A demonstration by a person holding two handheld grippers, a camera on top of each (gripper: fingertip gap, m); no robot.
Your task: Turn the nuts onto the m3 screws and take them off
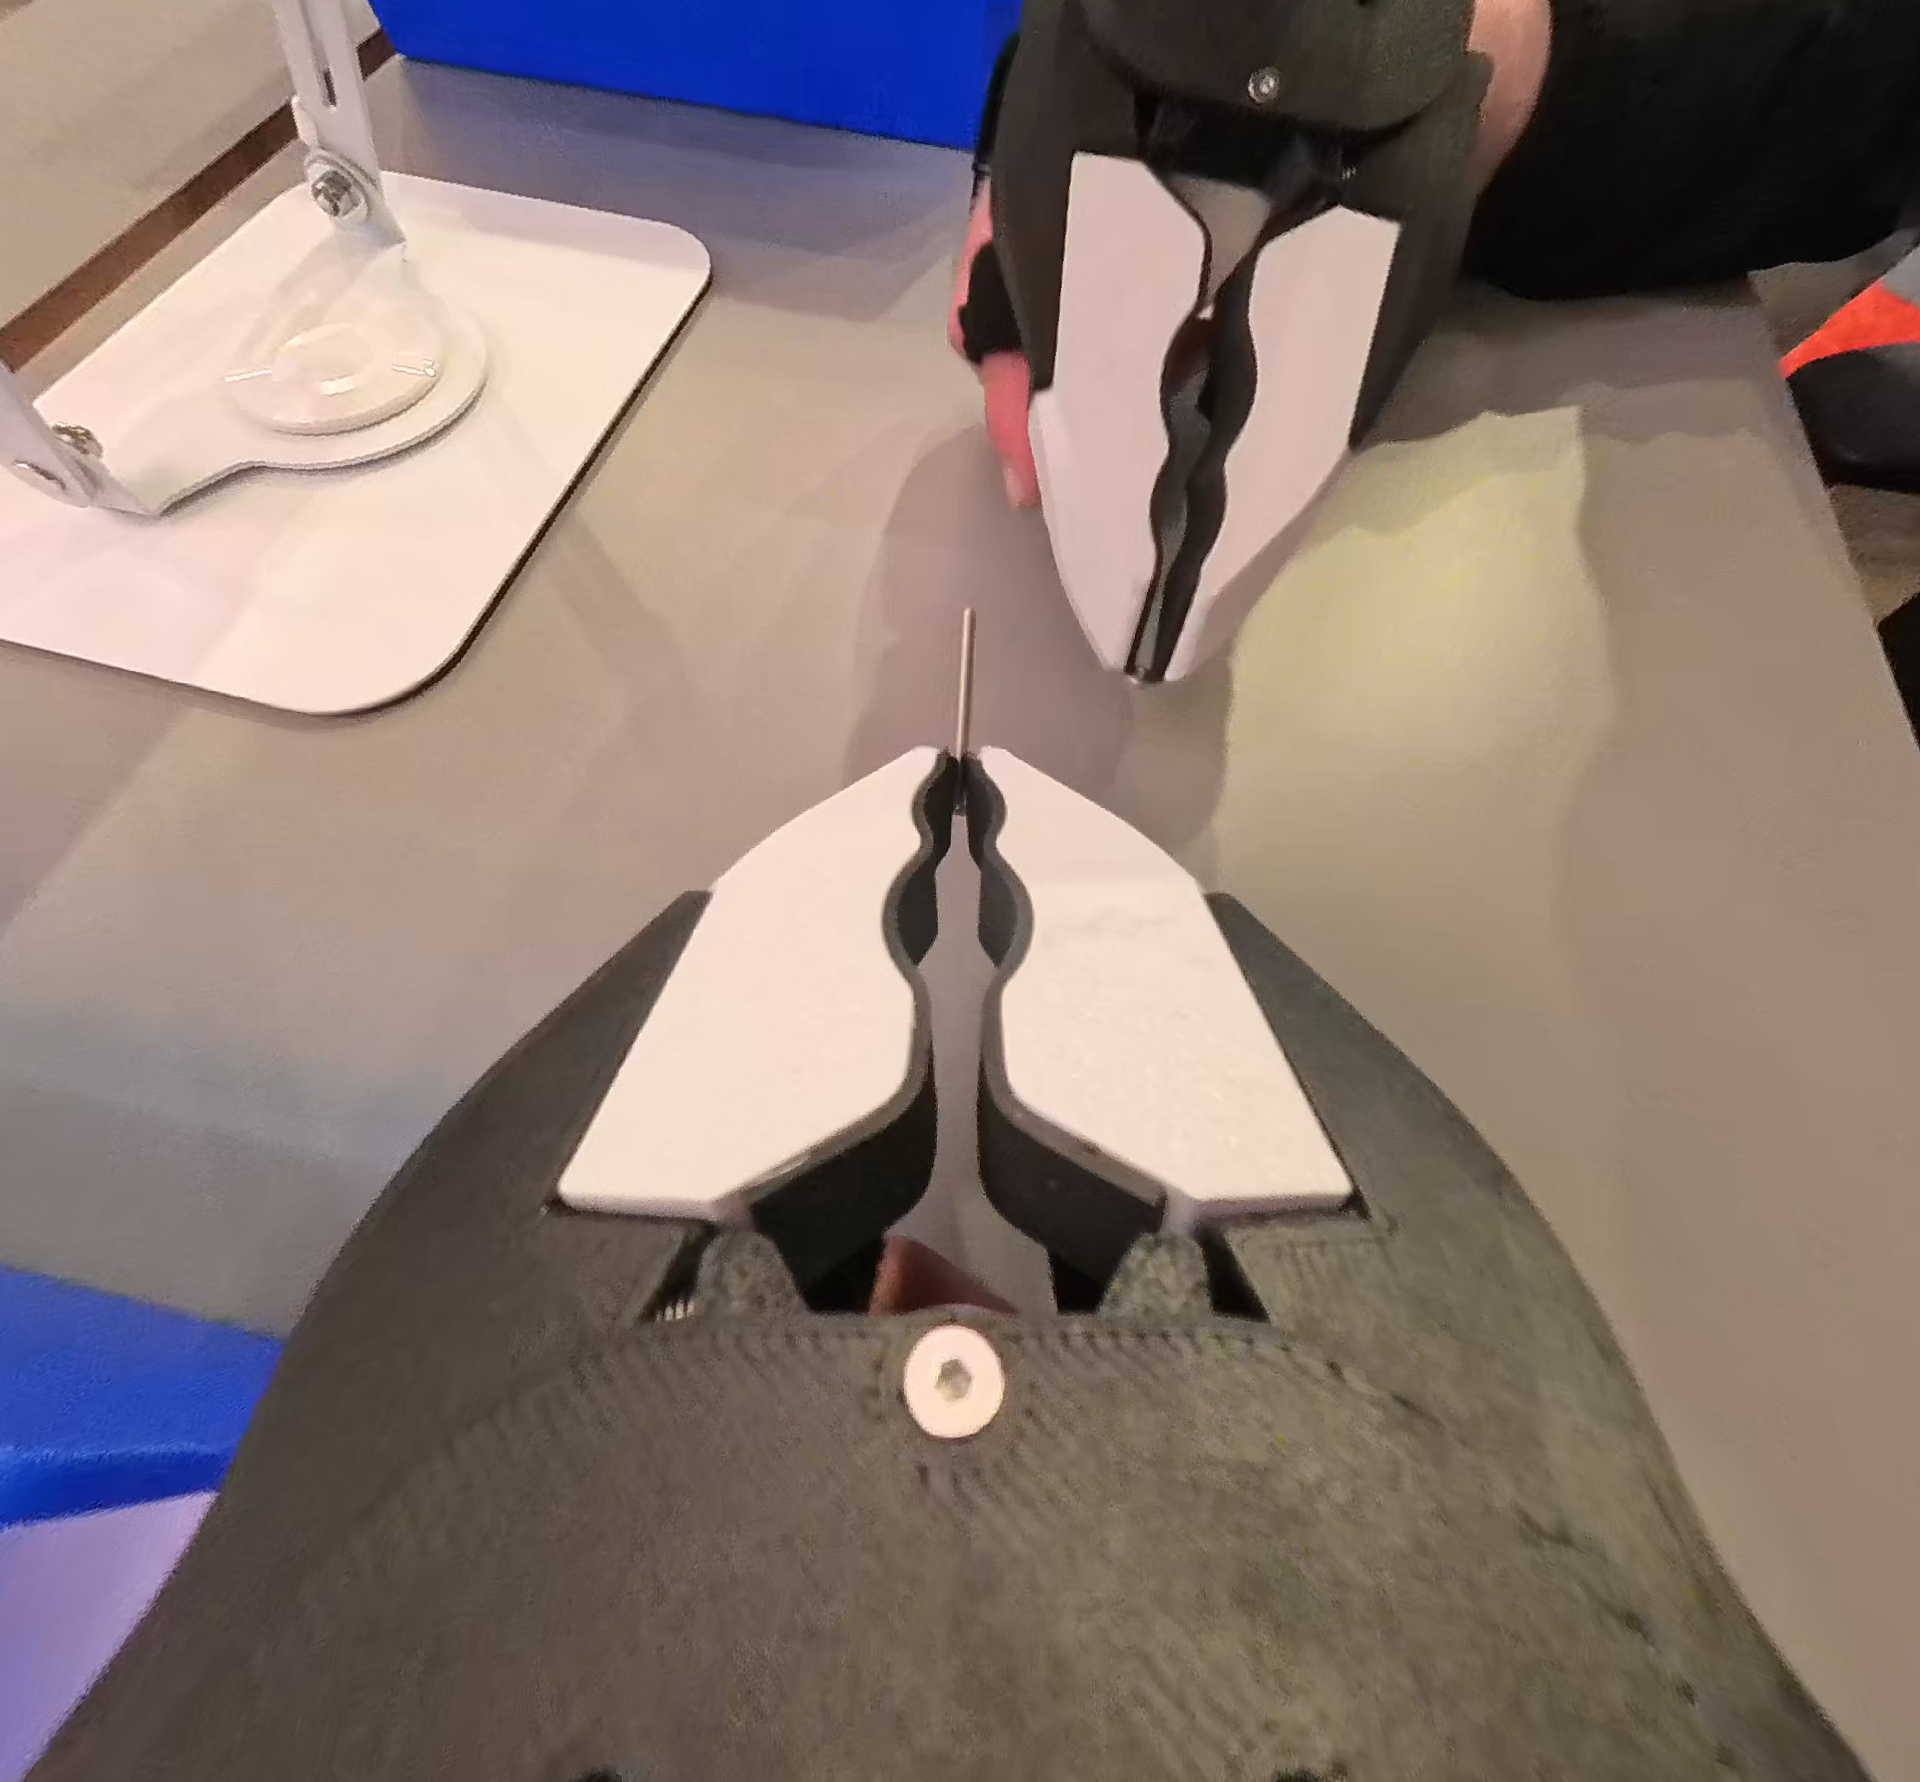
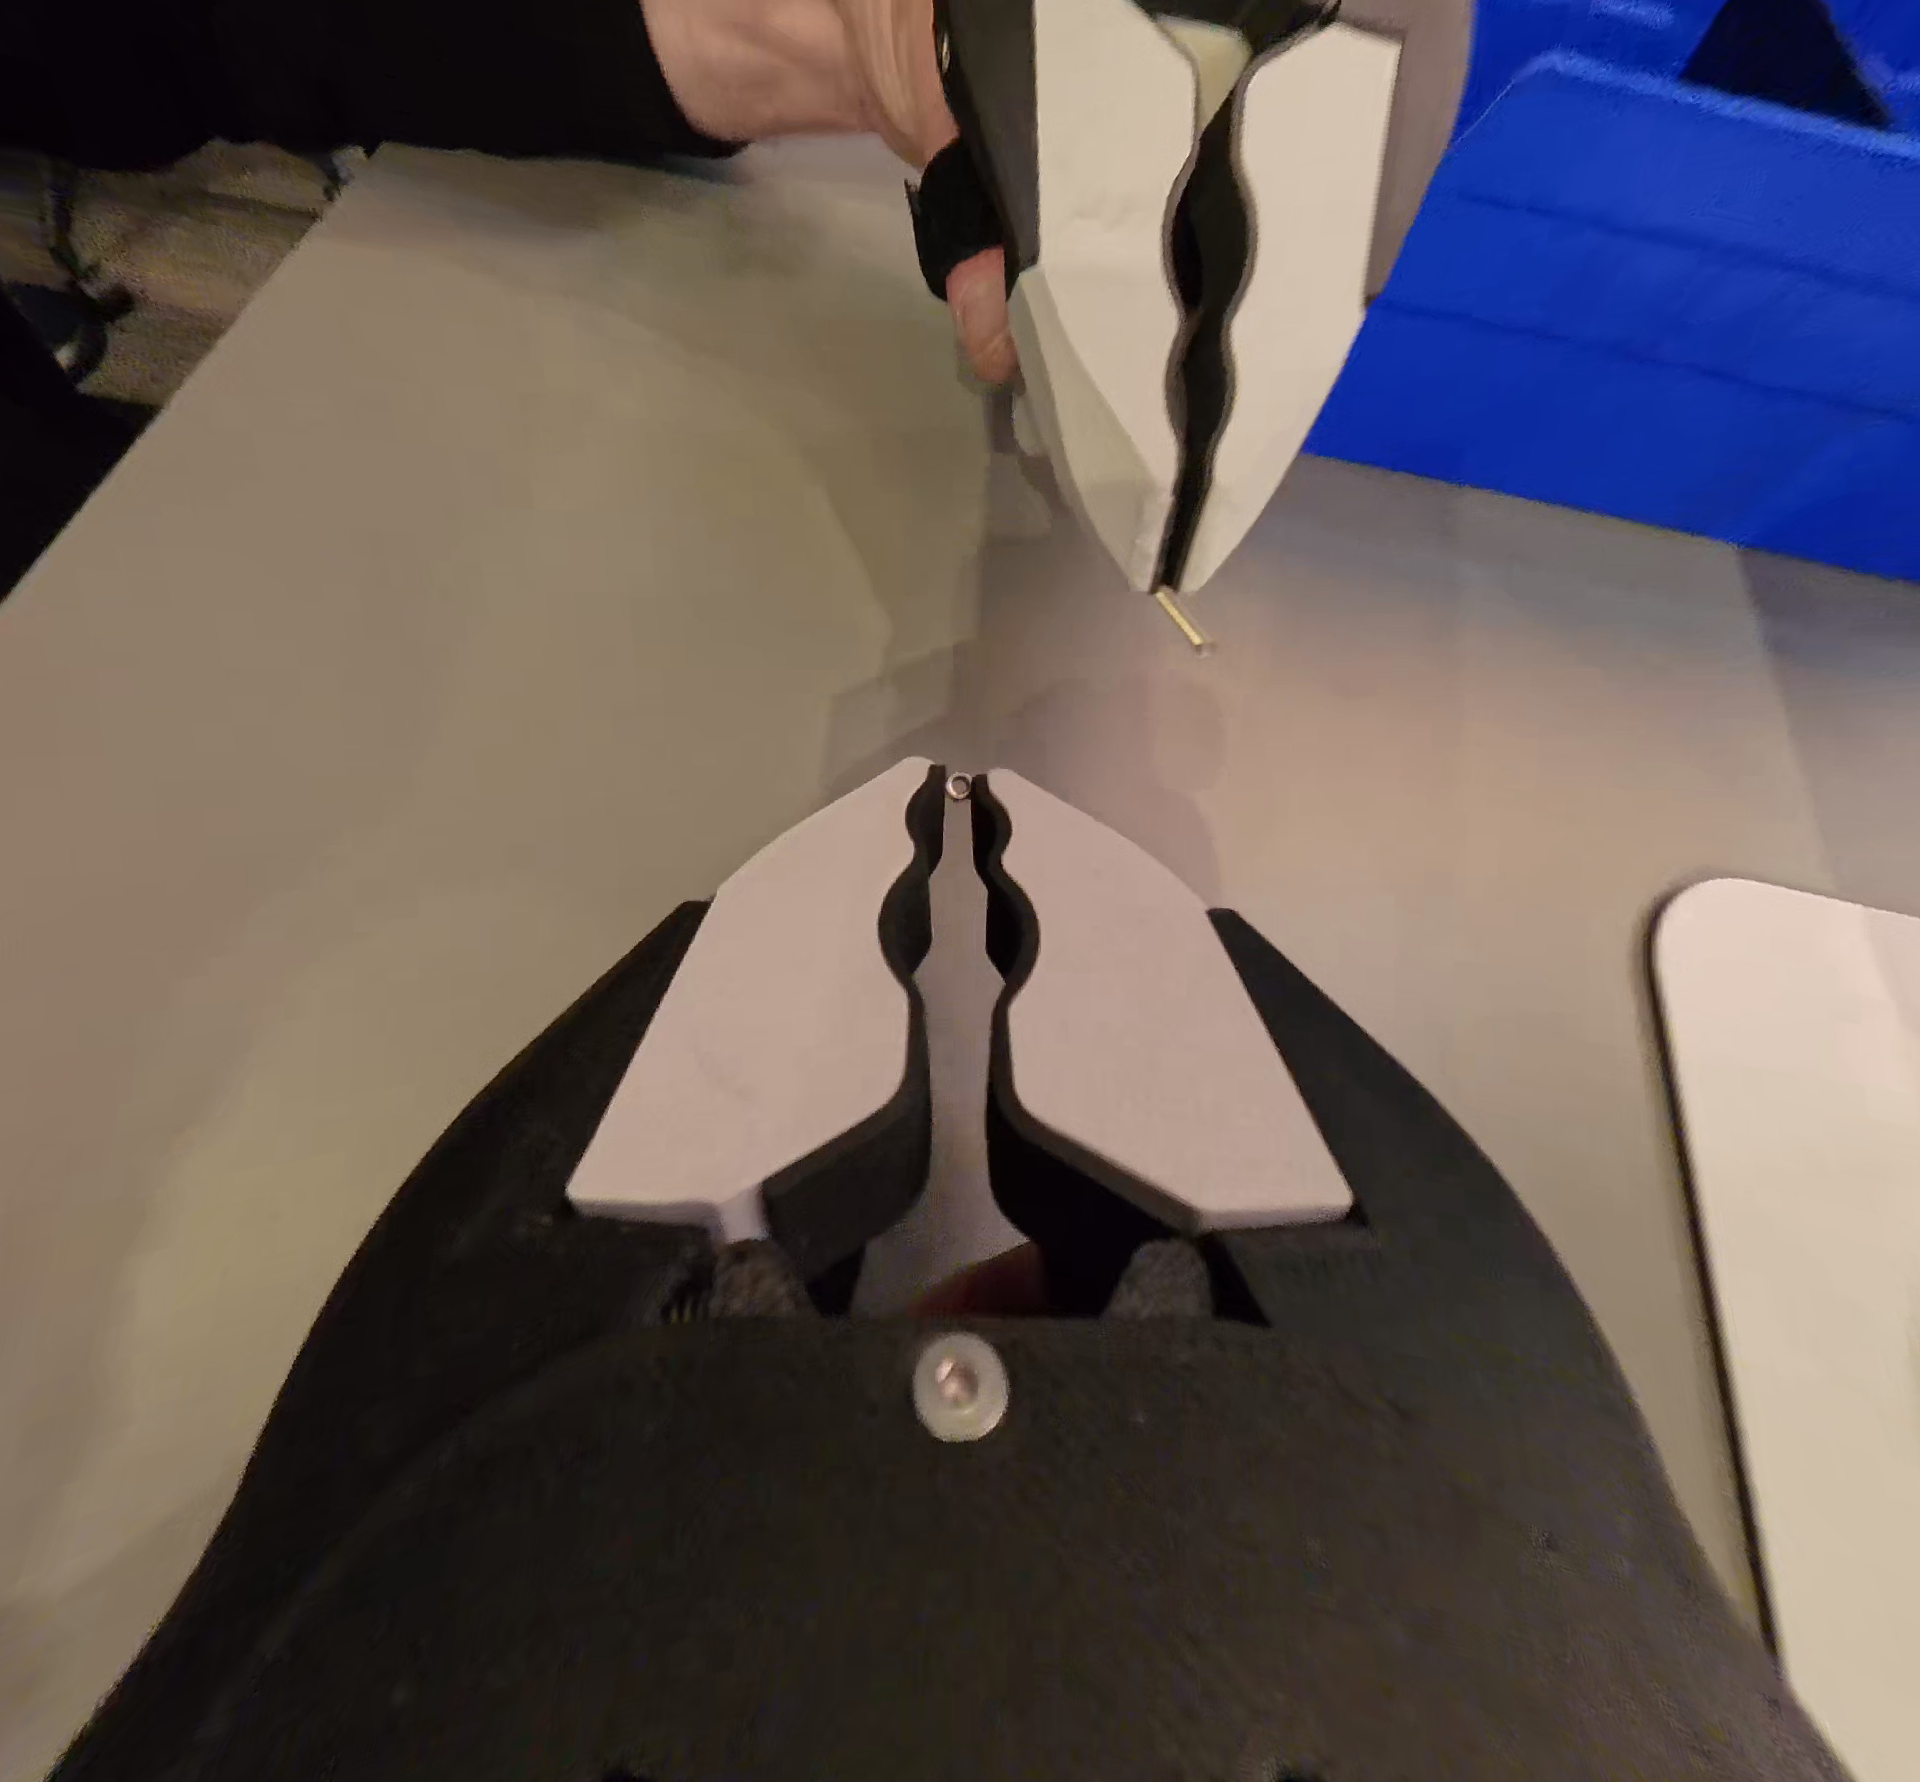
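Left claw (image 1: 961,764) w/ white fingers is clamped on a thin silver m3 screw (image 1: 966,683) poking out over the grey desk (image 1: 1455,901). Right claw (image 2: 961,782) pinches a tiny silver nut (image 2: 959,786) at its tips. Risk: misalignment cross-threads, or the nut pops out.

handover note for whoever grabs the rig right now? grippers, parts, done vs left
Left hand-held gripper: shut on the M3 screw, shaft sticking out past the fingertips.
Right hand-held gripper: shut on the nut at its tips.
Both are held over the grey table, tips apart, facing each other.
Done: both parts picked up.
Left: line up the nut with the screw end, thread it on, then unscrew it. No other screws or nuts visible.
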